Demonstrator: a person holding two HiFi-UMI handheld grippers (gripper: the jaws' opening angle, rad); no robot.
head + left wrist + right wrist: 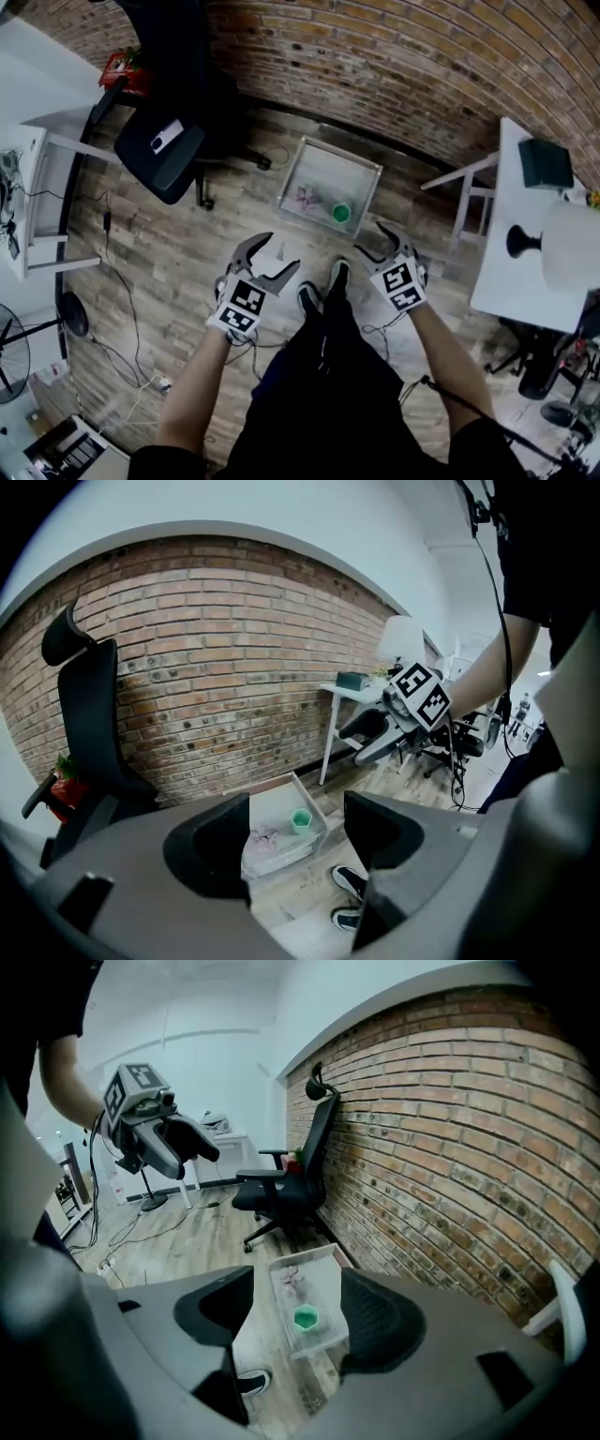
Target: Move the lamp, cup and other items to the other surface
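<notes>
A green cup and a small pink item sit on a low white table on the floor ahead of me. A lamp with a white shade and black base stands on the white side table at the right. My left gripper and right gripper hang open and empty above my shoes, short of the low table. In the left gripper view the cup shows between the open jaws, far off. The right gripper view shows the cup the same way.
A black office chair stands at the back left by the brick wall. A dark box sits on the side table behind the lamp. Cables trail over the wooden floor at the left, near a white desk and a fan.
</notes>
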